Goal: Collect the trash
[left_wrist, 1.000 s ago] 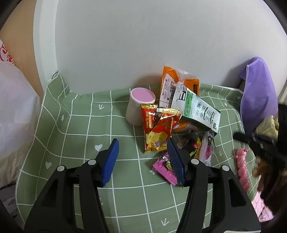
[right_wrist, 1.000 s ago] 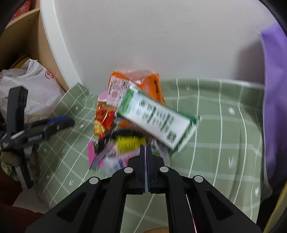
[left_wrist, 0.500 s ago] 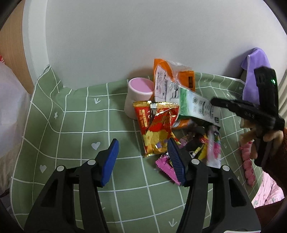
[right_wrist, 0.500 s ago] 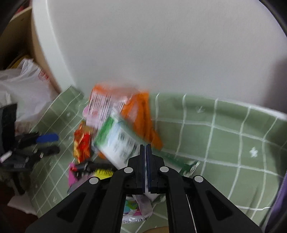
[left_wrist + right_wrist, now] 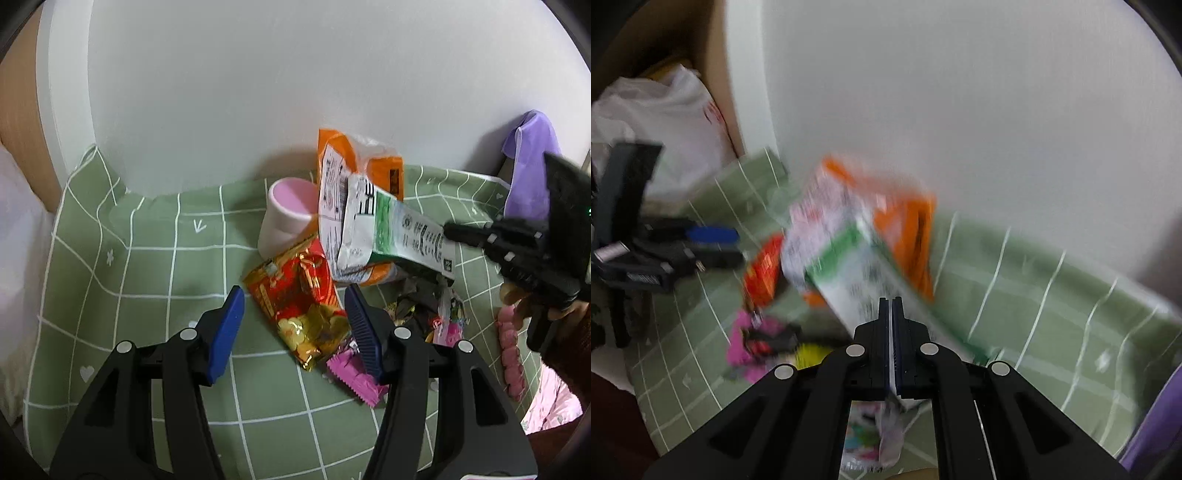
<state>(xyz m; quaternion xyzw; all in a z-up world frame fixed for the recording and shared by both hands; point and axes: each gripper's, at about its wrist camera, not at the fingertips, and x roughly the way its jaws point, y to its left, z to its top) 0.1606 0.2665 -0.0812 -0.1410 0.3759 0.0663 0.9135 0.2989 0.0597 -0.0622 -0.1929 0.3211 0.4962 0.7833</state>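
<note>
Both grippers nearer pile: left gripper (image 5: pixel 295 325) apart, right gripper (image 5: pixel 891 306) still together.

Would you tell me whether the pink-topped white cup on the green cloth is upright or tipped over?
Upright. The cup stands on its base on the green cloth, pink top facing up, beside the orange packet.

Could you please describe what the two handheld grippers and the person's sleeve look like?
Both grippers are black plastic frames with silver rivets. The left gripper has ridged blue fingers. The right gripper has dark blue pads on its fingers. The sleeve is dark maroon.
</note>
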